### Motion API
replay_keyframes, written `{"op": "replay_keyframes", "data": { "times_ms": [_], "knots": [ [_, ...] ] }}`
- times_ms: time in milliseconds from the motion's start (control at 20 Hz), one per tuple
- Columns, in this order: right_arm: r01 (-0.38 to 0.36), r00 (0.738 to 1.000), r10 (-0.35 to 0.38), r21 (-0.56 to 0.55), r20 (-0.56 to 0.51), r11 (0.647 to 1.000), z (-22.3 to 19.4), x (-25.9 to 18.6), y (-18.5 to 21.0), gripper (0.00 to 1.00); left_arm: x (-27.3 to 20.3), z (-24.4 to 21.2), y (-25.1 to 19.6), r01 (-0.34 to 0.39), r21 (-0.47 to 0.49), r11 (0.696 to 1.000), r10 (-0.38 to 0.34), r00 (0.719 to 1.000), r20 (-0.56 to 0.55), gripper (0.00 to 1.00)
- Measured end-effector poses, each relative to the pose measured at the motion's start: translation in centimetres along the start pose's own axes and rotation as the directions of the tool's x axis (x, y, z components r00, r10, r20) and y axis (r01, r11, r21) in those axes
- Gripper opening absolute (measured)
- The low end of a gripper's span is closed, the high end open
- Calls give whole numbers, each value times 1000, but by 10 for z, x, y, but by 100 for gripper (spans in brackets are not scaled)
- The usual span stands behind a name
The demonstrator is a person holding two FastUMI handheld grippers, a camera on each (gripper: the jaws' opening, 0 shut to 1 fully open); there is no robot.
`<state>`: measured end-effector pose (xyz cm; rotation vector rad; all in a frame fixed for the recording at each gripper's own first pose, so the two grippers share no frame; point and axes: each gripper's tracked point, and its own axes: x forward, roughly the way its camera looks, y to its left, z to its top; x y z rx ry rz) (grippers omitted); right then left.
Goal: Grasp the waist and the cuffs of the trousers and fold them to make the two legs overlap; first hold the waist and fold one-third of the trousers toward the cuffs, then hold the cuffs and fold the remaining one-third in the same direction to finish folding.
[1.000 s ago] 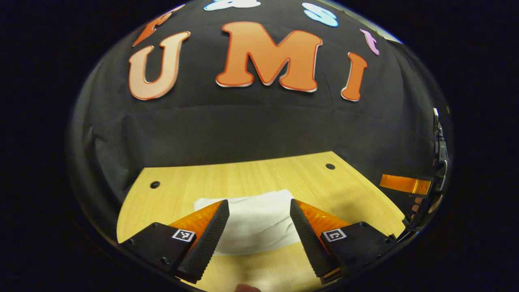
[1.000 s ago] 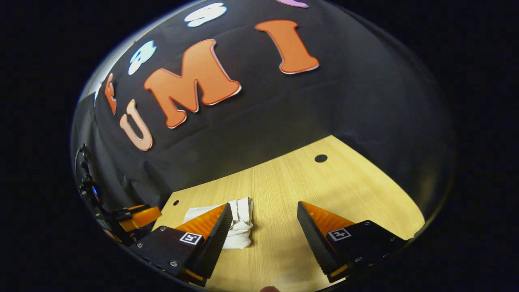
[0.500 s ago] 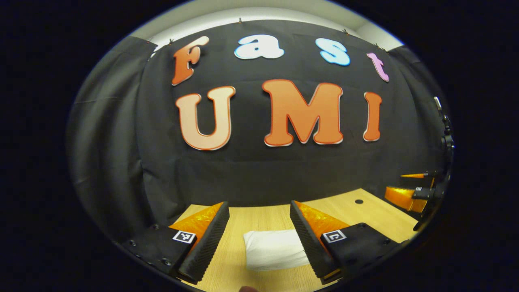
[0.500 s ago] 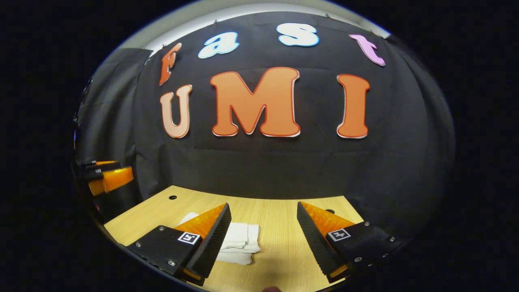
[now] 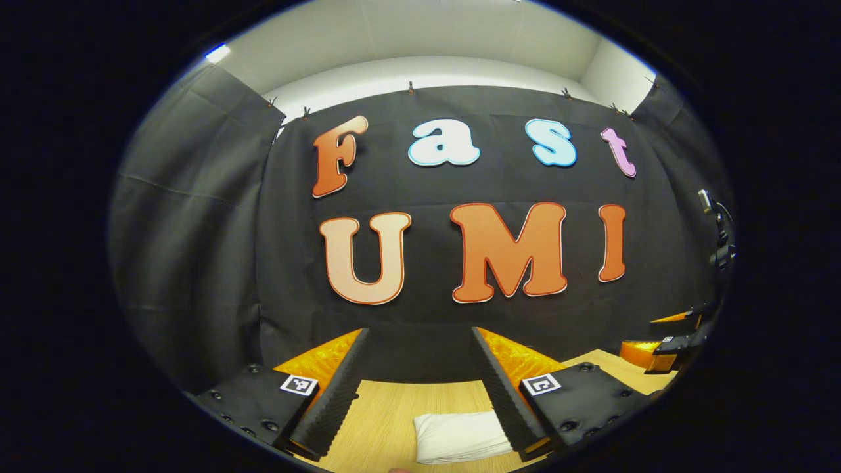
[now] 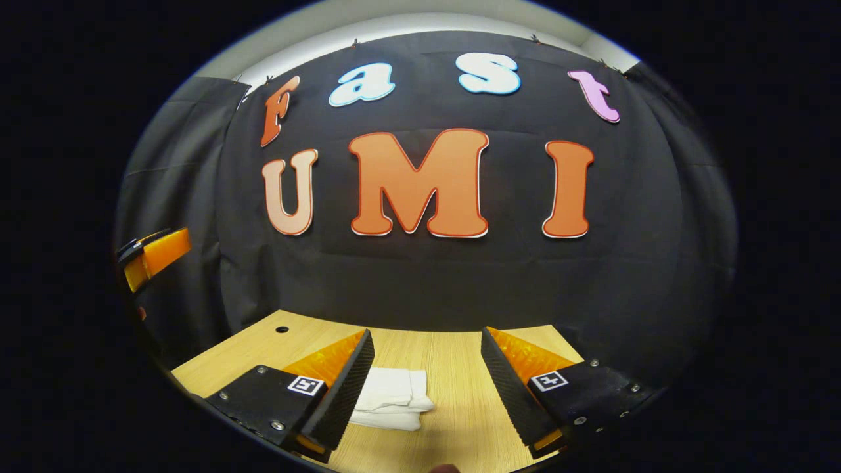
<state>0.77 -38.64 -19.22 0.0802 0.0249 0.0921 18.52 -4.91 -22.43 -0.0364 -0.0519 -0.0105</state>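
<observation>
Two grippers: we hold left gripper and right gripper released, empty.
Trousers: folded on desk, below, nearer our left.

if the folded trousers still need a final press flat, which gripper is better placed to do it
Probably left. In the left gripper view the folded trousers lie between the open left gripper fingers; in the right gripper view they sit off beside the open right gripper.

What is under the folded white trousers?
The folded trousers lie flat on the wooden table. Bare wood shows all around them. What the inner folds hold is covered. Both grippers are open, above.
</observation>
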Motion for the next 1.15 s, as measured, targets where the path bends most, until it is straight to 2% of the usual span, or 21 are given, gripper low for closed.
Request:
{"op": "replay_keyframes", "data": {
  "times_ms": [400, 500, 600, 750, 1150],
  "knots": [
    [21, 992, -15, -45, 124, 999, 29, -23, 13, 98, -8, 2, -1, 21, -10, 1000, -21, 1000, 11, 96],
    [24, 992, -18, -49, 127, 999, 30, -30, 18, 98, -9, 0, 2, 24, -32, 999, -24, 1000, 8, 99],
    [30, 991, -22, -58, 132, 998, 30, -38, 22, 98, -8, 0, 10, 18, -40, 999, -18, 1000, 5, 96],
    [31, 993, -24, -63, 113, 997, 22, -51, 29, 98, -12, -5, 11, 25, -48, 999, -26, 1000, -11, 97],
    [38, 995, -32, -75, 89, 996, 14, -72, 45, 98, -25, -8, 19, 45, -32, 998, -47, 997, -63, 96]
  ]
}}
